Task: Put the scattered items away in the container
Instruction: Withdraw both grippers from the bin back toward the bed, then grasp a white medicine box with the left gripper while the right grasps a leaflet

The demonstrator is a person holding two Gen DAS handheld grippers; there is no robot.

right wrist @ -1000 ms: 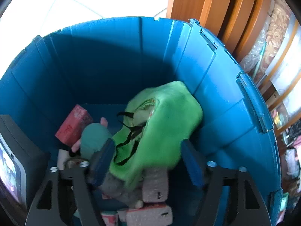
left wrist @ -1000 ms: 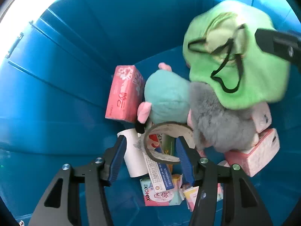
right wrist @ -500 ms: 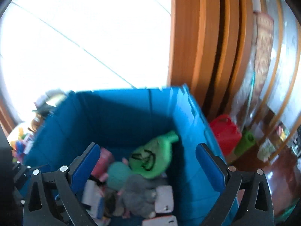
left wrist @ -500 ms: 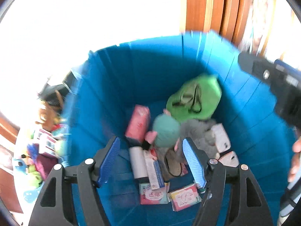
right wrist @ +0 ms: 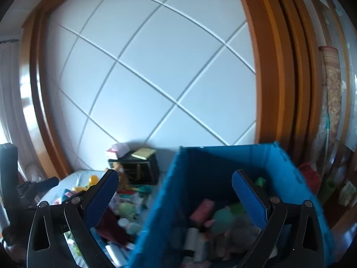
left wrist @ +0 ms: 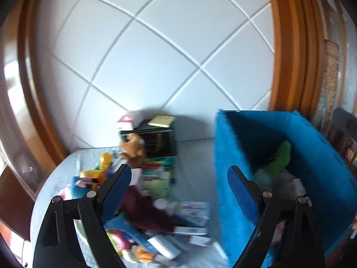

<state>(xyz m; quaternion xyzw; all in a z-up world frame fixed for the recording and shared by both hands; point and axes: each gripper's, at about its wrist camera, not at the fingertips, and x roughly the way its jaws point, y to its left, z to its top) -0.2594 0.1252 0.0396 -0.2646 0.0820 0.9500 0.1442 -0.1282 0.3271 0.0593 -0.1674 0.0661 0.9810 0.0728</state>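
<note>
Both grippers have lifted out of the blue container (left wrist: 232, 156), leaving the green pouch (left wrist: 283, 156) and the other drops inside; it stands right of the scattered pile (left wrist: 142, 185) on the grey surface (left wrist: 194, 154).

Left gripper (left wrist: 176, 185): jaws opening, nothing between. Right gripper (right wrist: 174, 198): jaws wide, empty.

Next step, likely: swing left, pick one separate item off the pile's edge, not a clump.

Writing: none legible, motion blur.

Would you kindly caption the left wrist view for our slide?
Empty left tool, opening, above scattered items beside the blue container.
</note>
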